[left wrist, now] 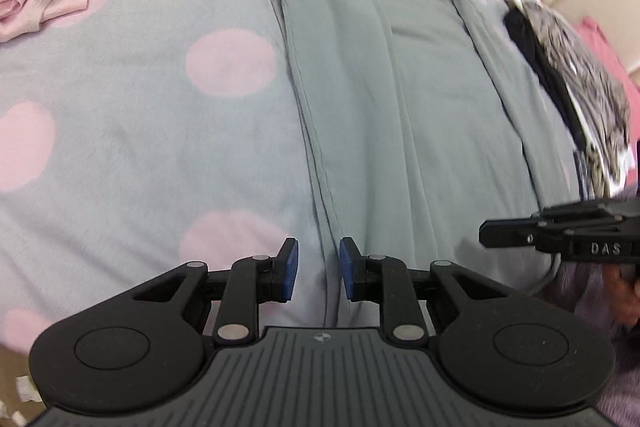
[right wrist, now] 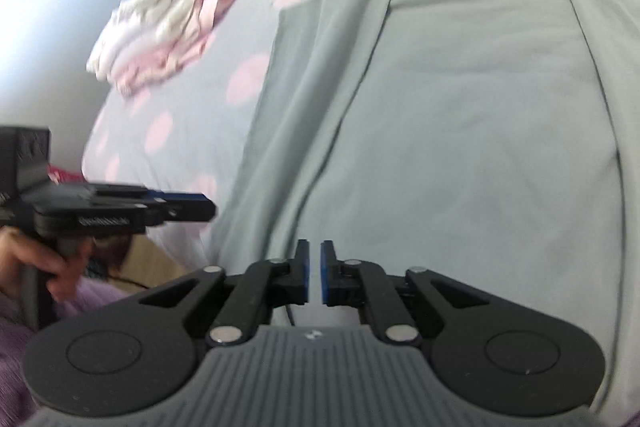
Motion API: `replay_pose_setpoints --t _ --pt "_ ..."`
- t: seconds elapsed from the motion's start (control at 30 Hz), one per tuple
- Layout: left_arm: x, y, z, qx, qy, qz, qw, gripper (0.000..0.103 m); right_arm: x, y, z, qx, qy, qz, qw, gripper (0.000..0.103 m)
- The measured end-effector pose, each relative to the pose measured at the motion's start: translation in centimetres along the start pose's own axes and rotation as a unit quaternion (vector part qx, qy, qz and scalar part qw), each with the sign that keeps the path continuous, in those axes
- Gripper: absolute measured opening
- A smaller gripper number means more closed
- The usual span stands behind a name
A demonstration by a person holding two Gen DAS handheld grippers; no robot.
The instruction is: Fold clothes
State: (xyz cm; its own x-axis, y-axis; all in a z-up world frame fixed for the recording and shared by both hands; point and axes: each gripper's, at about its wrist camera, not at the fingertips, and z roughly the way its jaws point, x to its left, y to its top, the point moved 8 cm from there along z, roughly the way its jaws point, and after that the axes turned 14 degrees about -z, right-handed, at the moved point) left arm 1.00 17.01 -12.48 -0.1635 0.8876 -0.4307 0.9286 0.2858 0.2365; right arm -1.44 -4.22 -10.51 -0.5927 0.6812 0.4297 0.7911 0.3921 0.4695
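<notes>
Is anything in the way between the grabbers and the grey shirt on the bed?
Nothing visible. The grey shirt lies flat and uncovered right ahead of the left gripper and right gripper, whose jaws are apart and empty.

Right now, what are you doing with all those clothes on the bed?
A person is folding a grey-green cotton garment spread on a grey bedspread with pink dots. They hold a black two-finger gripper in each hand. The left gripper and the right gripper both hover just above the garment's near edge, jaws slightly apart with nothing between them. A pile of white and pink clothes waits further up the bed.
</notes>
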Motion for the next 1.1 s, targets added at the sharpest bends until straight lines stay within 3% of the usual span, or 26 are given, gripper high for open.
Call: replay_pose_setpoints --t 0.27,0.47,0.53,0.63,0.83,0.93,1.1 --pt "-1.1 1.1 2.1 0.001 -0.035 -0.019 0.9992 0.019 -0.7 0.4 1.7 -0.006 0.033 0.047 0.998 0.013" --pt "-1.3 0.7 3.0 0.007 -0.030 -0.012 0.9995 0.022 -0.8 1.1 3.4 -0.001 0.035 0.056 0.998 0.014" --pt "-1.1 0.6 2.9 0.007 -0.023 -0.010 0.9997 0.015 -0.9 1.2 3.9 0.000 0.037 0.058 0.998 0.014" --pt "-1.0 0.5 2.9 0.007 -0.014 -0.002 0.9999 0.007 -0.8 1.4 4.1 -0.004 0.035 0.052 0.998 0.001" --pt "-0.8 0.4 3.0 0.008 -0.008 -0.004 0.9999 0.005 -0.9 1.6 1.6 -0.025 0.016 0.044 0.999 0.001" --pt "-0.7 0.4 3.0 0.010 -0.010 -0.011 0.9998 0.004 -2.0 1.0 0.7 -0.013 -0.009 0.051 0.999 0.001" --pt "-0.6 0.6 3.0 0.014 -0.010 -0.017 0.9997 0.005 -3.4 0.3 1.7 0.005 -0.010 0.075 0.997 0.003"
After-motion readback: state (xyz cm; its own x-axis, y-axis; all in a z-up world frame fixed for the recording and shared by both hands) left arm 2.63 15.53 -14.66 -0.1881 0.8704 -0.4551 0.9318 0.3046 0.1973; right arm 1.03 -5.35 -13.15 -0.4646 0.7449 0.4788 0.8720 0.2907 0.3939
